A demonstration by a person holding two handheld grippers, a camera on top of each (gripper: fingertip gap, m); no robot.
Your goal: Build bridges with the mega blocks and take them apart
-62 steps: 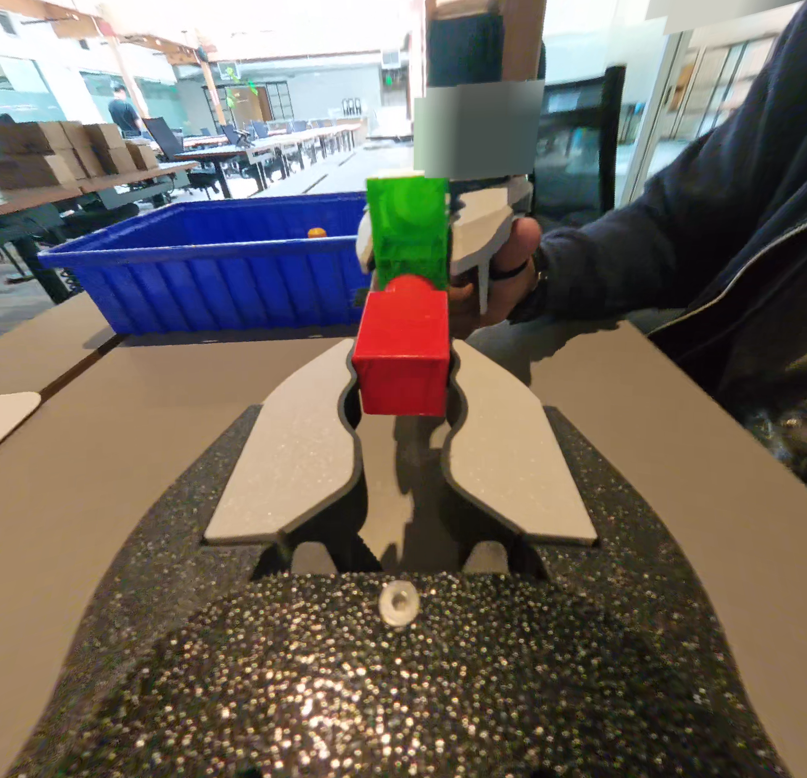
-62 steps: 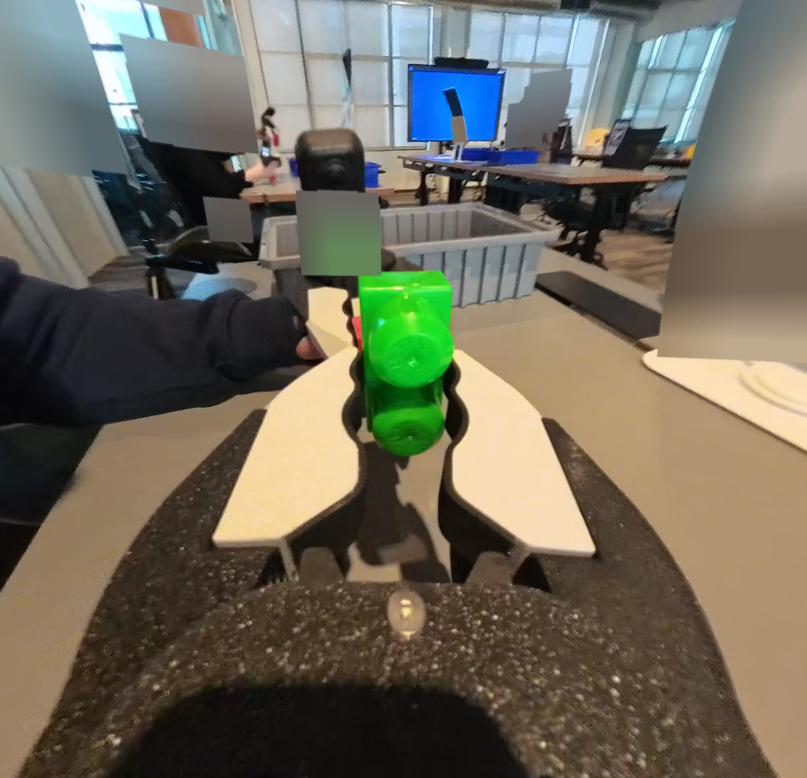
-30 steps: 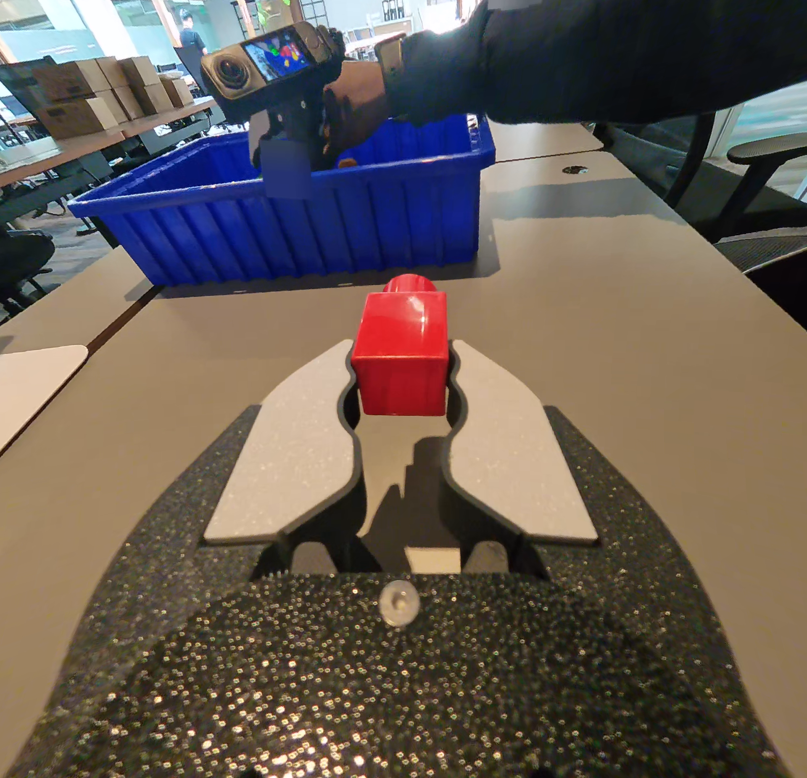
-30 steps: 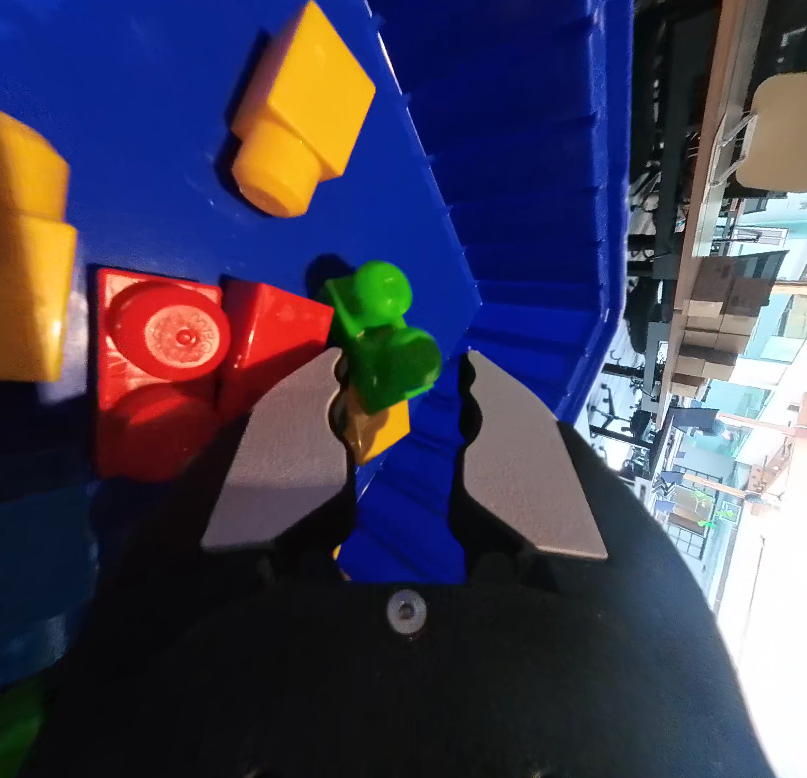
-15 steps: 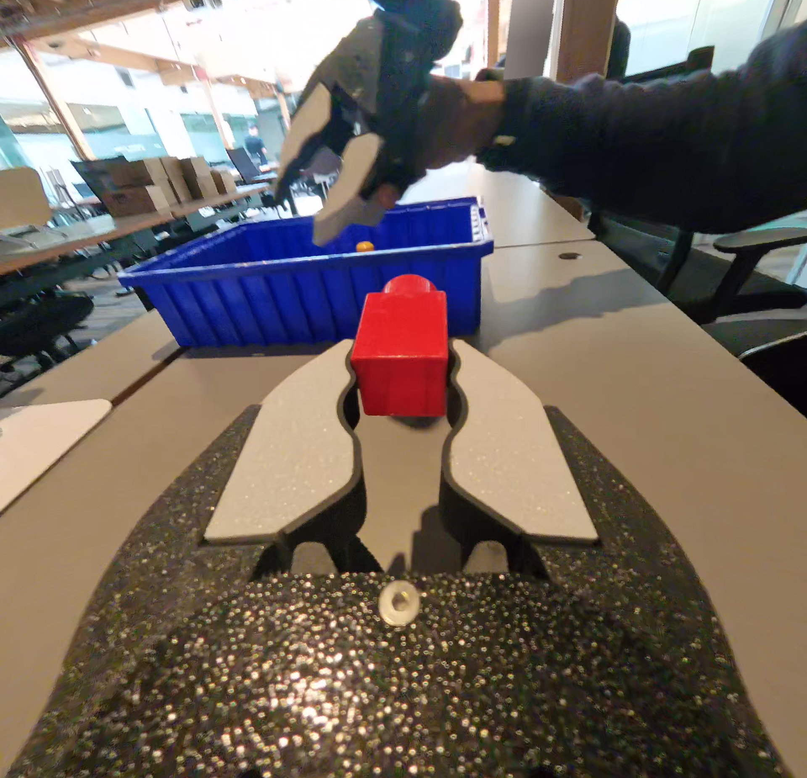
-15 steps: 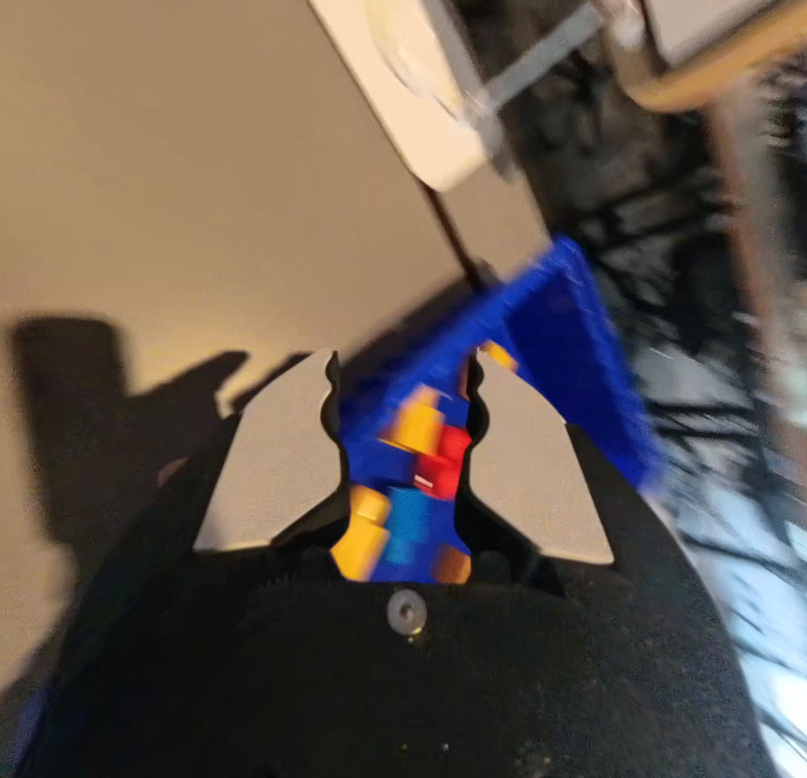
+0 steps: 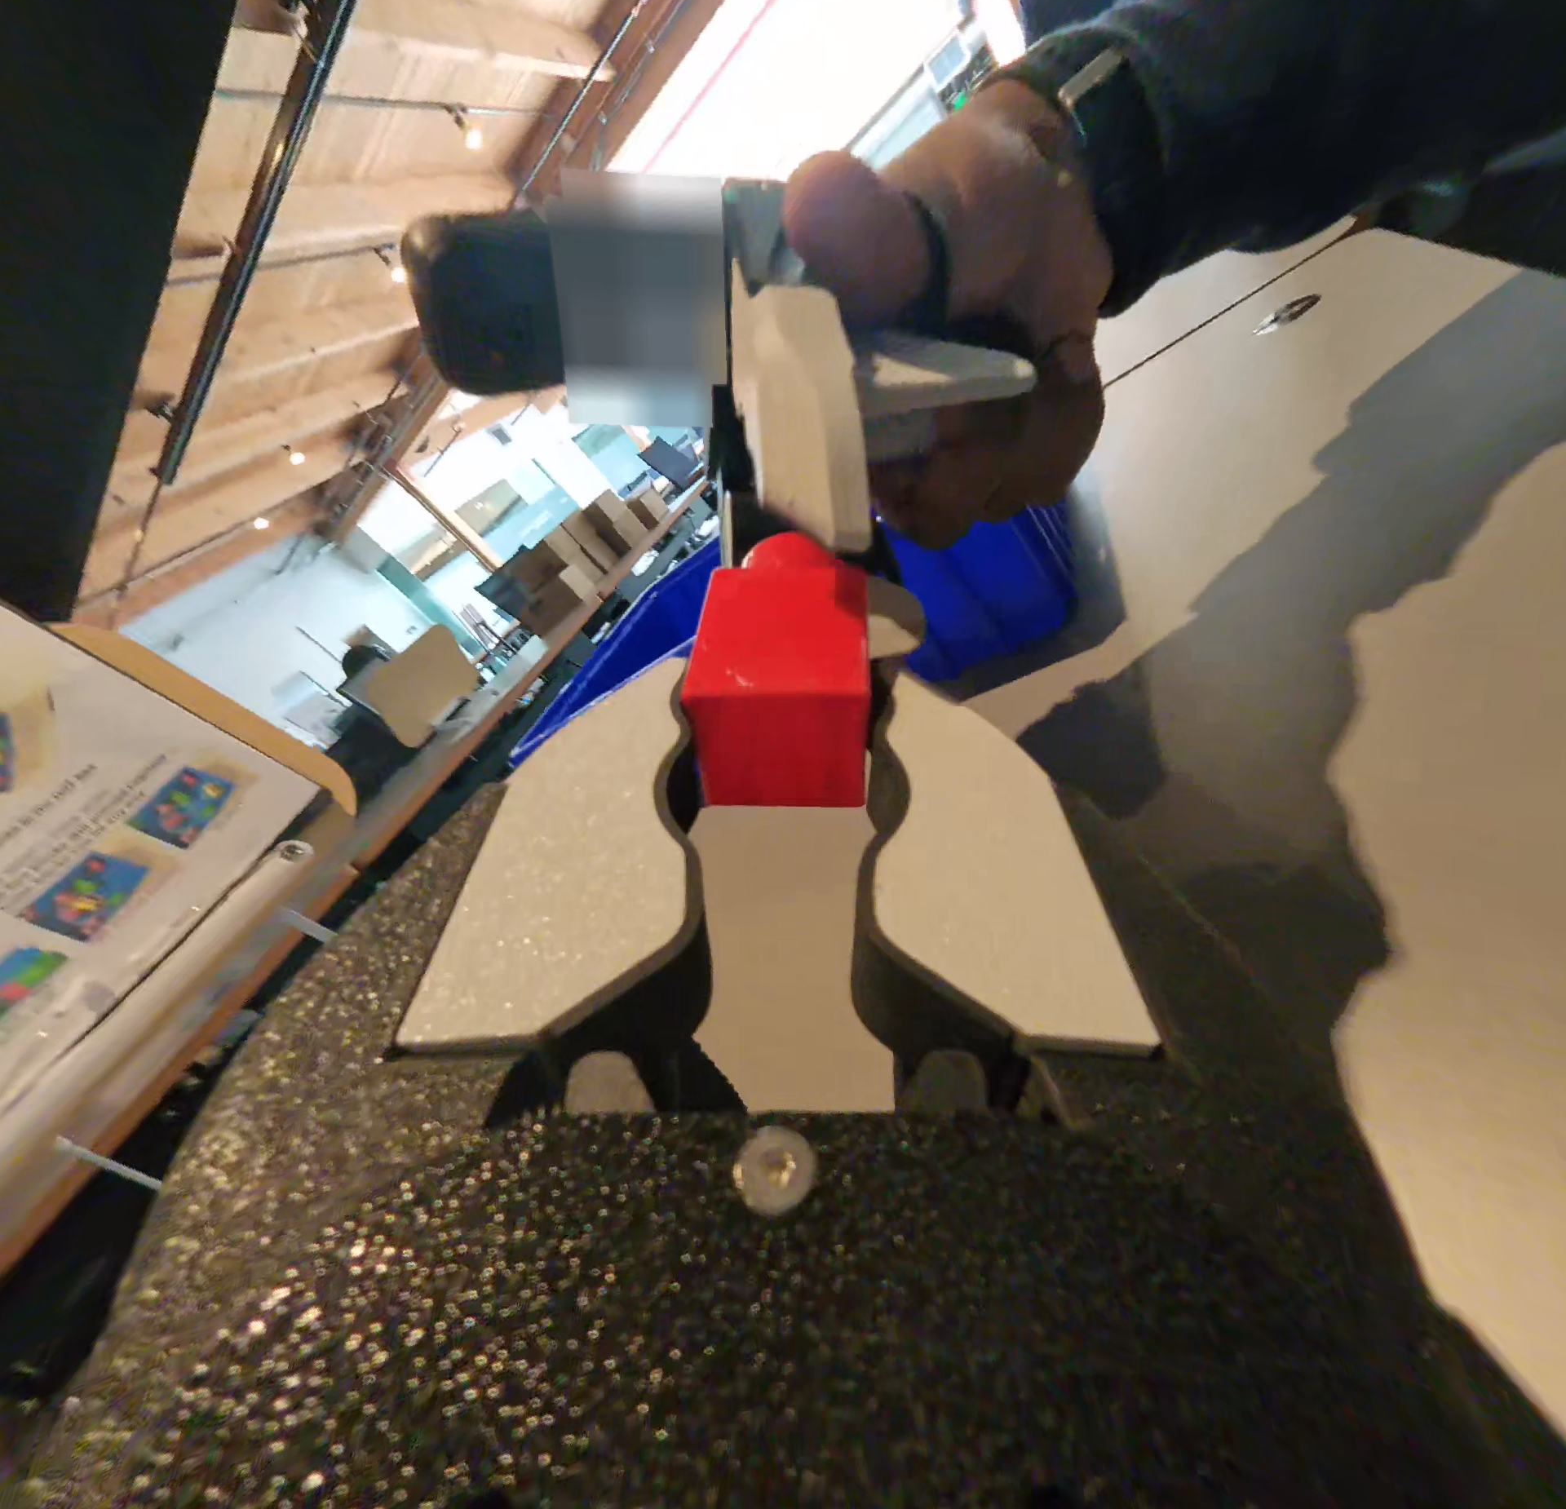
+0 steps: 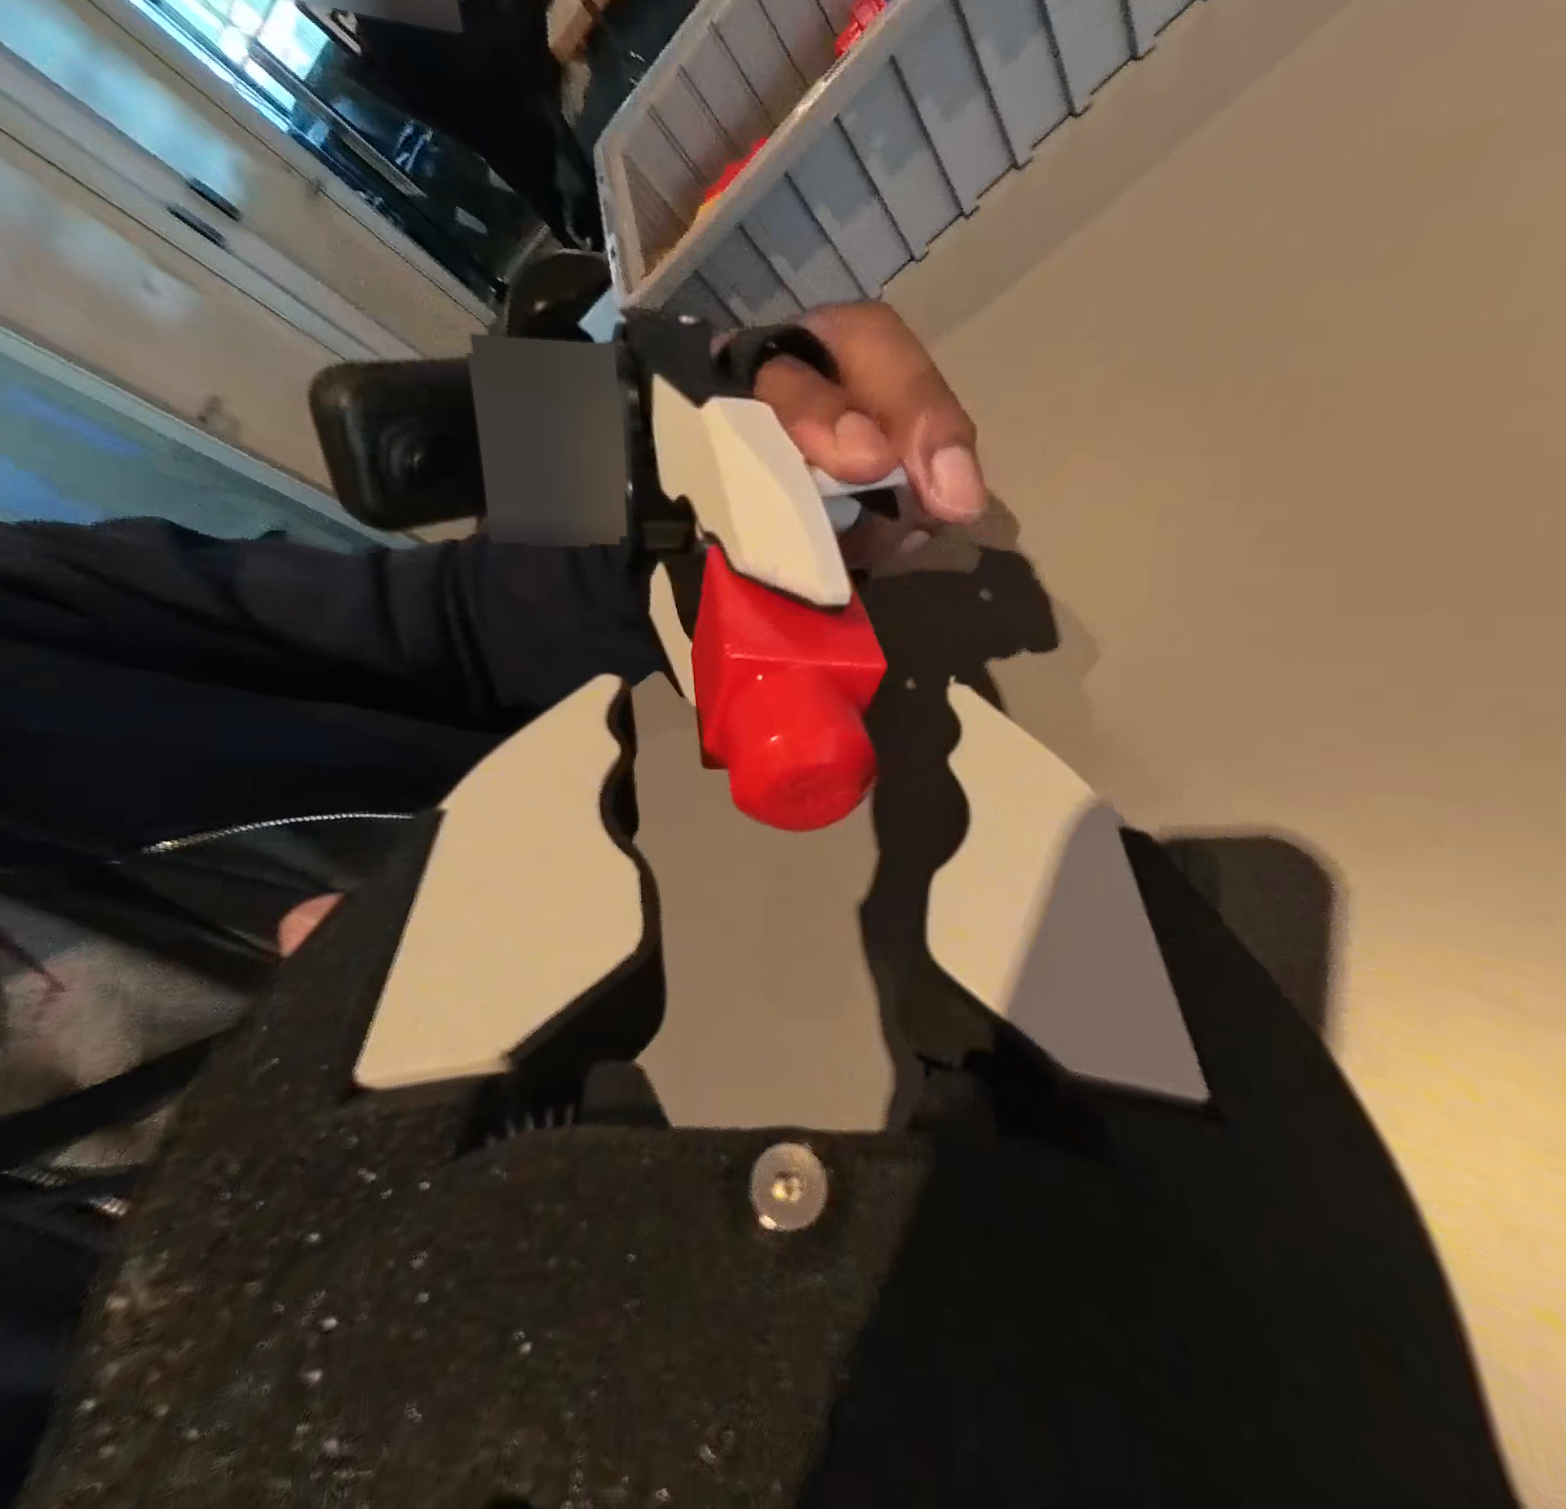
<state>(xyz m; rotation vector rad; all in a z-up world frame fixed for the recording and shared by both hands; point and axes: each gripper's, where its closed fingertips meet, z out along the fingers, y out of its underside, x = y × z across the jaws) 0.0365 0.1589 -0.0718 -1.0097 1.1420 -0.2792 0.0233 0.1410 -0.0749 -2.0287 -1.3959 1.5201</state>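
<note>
Left wrist view: left hand-held gripper (image 7: 780,706) clamps red block (image 7: 775,706); only right wrist view shows right hand-held gripper (image 8: 784,756) agape, empty.

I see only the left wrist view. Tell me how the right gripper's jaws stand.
Observer: Open. The right gripper has its fingers wide apart, and the block's stud sits in the gap, unpinched.
Operator: Now report what lies behind the block.
Observer: A grey bin, with coloured pieces inside.
</note>
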